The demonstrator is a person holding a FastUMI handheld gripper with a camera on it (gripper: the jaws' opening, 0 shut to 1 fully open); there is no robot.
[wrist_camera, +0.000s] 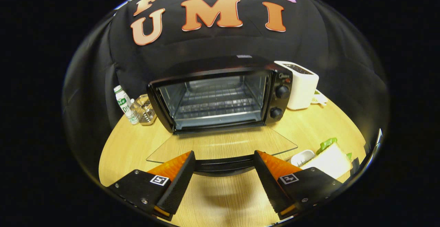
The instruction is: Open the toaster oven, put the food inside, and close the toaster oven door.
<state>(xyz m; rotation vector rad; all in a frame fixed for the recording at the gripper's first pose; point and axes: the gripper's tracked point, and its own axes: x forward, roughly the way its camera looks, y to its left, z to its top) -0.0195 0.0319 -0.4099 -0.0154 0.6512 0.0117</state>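
A black toaster oven (220, 93) stands at the back of the wooden table with its glass door (220, 144) folded down flat toward me. Inside it a wire rack (216, 101) is bare. The door's black handle (223, 165) lies between my fingers, which stand apart on either side of it without pressing it. My gripper (224, 179) is open, holding nothing. The food, a sandwich (331, 158) with green lettuce, sits on a white plate (302, 156) to the right of the right finger.
A white slot toaster (302, 84) stands right of the oven. To the oven's left are a small white bottle (124, 108) and a clear glass container (144, 110). Bare wooden tabletop (127, 144) lies left of the door.
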